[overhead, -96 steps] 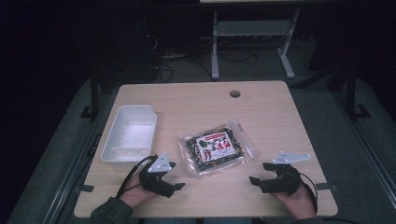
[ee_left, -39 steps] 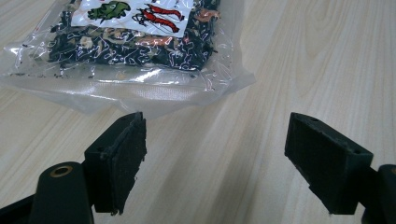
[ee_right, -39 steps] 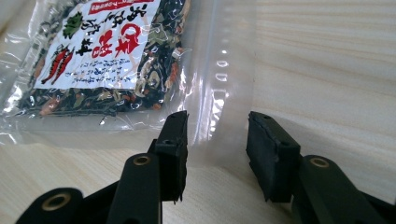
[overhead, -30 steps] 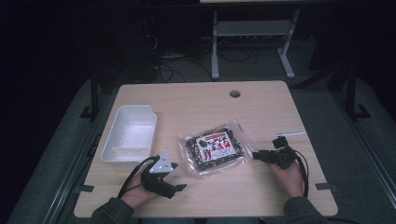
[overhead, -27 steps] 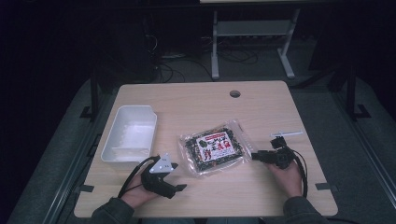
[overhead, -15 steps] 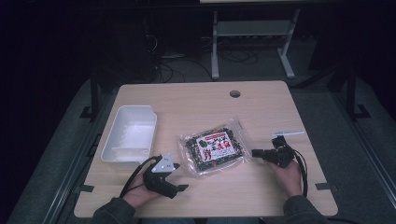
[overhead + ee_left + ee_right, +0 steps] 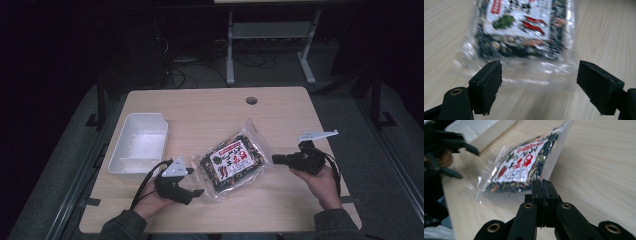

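1. A packet [image 7: 233, 162] is lying mid-tabletop [image 7: 210, 110], right of a white tray [image 7: 140, 144].
2. Its clear edge is being pinched by the right gripper [image 7: 543, 187], jaws pressed together.
3. The left gripper [image 7: 537, 82] is being held spread at its near end.

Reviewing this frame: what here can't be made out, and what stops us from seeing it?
- Whether the right claw pinches the snack bag: in the right gripper view its shut jaws cover the bag's edge; the high view is too small.
- Label print on the bag: blurred in the left gripper view, small in the high view.
- Floor of the white tray: washed out in the high view.
- Left claw: open, bag's clear margin between its jaws; contact unclear.
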Tool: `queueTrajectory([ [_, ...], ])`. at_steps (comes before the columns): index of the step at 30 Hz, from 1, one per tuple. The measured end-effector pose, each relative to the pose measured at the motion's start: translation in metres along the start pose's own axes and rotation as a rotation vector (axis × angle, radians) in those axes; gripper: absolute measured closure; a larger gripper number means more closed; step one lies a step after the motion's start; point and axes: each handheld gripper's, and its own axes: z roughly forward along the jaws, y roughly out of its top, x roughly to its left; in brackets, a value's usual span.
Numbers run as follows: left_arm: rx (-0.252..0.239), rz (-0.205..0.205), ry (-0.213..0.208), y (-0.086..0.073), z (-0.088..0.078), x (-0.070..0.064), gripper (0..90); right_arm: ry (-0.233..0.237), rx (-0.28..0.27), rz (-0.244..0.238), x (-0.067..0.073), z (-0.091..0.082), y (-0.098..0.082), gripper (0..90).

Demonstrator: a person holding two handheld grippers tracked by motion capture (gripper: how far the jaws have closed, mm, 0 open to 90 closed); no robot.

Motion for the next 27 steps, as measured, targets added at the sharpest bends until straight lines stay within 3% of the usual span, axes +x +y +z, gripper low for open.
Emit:
queueTrajectory([
  [6, 0.001, -0.01, 0.003, 0.006, 0.01, -0.001, 19.2, 0.06, -0.043, -0.081, 0.011, -0.025, 0.015, 89.4],
  [11, -0.008, -0.046, -0.034, 0.01, 0.021, 0.001, 19.4, 0.084, -0.067, -0.154, 0.027, -0.041, 0.032, 89.5],
  [15, -0.016, -0.076, -0.064, 0.013, 0.028, 0.005, 19.0, 0.129, -0.092, -0.231, 0.044, -0.045, 0.045, 89.5],
  [19, -0.012, -0.127, -0.123, 0.011, 0.034, 0.014, 22.8, 0.154, -0.124, -0.254, 0.051, -0.043, 0.048, 89.5],
  [22, -0.018, -0.142, -0.152, 0.01, 0.034, 0.017, 24.4, 0.167, -0.148, -0.256, 0.052, -0.041, 0.048, 89.5],
  [27, -0.018, -0.121, -0.176, 0.01, 0.03, 0.016, 40.2, 0.153, -0.173, -0.241, 0.052, -0.037, 0.048, 89.5],
])
